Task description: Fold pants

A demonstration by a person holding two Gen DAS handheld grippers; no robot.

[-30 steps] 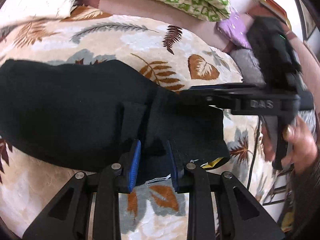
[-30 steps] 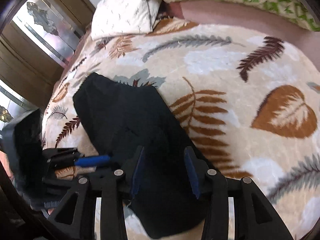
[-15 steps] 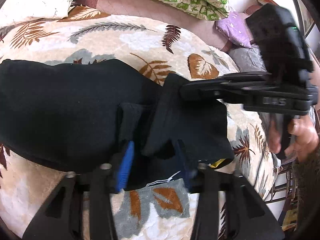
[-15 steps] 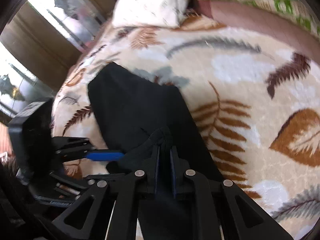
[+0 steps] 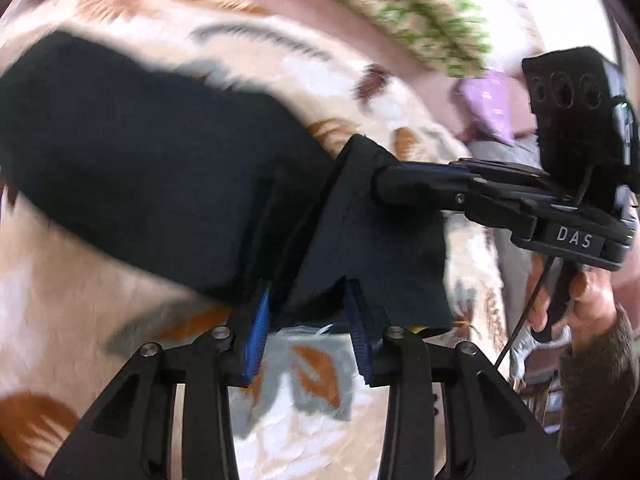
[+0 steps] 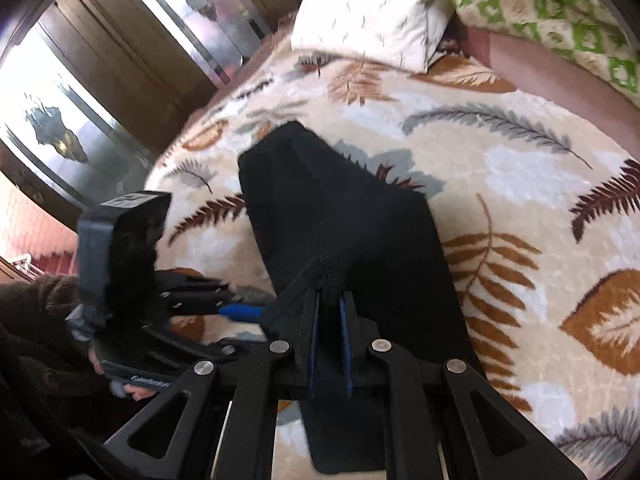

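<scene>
Black pants [image 6: 344,224] lie flat on the leaf-print blanket [image 6: 520,168], running away ahead of both sets of jaws; the near end is lifted off the blanket; right gripper [image 6: 329,316] has its jaws nearly together, clamped on a bunched ridge of that raised cloth, fabric pinched between the blue pads and spilling over both sides; seen from the left wrist view the right gripper [image 5: 384,188] comes in from the right and holds the raised corner up like a tent; left gripper [image 5: 308,320] sits at the near hem, jaws part-way apart and just been closing, cloth hanging between the blue pads [image 5: 258,320]; cannot tell if the pads press on it; view is motion-blurred; left gripper [image 6: 240,312] shows in the right wrist view to the left of the right jaws, blue pad at the pants' edge; person's hand [image 5: 576,300] holds the right gripper's handle; beyond the pants: white pillow [image 6: 372,12], green patterned quilt [image 6: 552,12], mirrored wardrobe [image 6: 100,80] far left
</scene>
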